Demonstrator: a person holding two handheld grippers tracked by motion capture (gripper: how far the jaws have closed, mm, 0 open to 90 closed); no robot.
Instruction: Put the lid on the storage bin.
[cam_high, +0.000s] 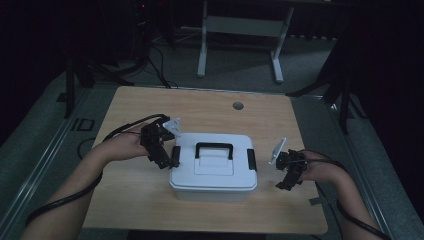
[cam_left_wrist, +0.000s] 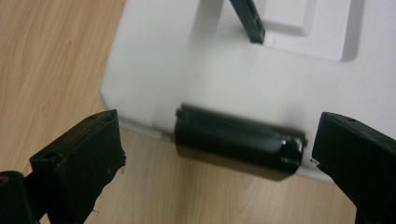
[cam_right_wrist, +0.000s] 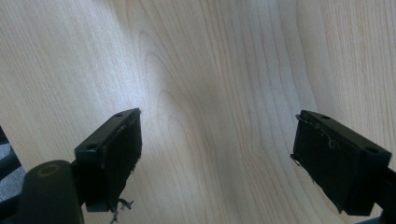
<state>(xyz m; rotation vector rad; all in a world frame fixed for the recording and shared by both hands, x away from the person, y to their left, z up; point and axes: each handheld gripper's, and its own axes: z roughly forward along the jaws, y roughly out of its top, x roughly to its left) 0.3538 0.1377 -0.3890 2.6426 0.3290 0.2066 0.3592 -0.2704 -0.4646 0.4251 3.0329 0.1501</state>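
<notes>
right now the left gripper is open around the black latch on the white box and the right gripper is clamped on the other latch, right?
Not quite. The left gripper is open around the black latch of the white box, but the right gripper is open over bare table, as the right gripper view shows.

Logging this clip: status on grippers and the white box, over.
Left hand-held gripper open, straddling box's left latch. Right hand-held gripper open over bare table. White box shut, handle flat. Nothing in the way.
</notes>
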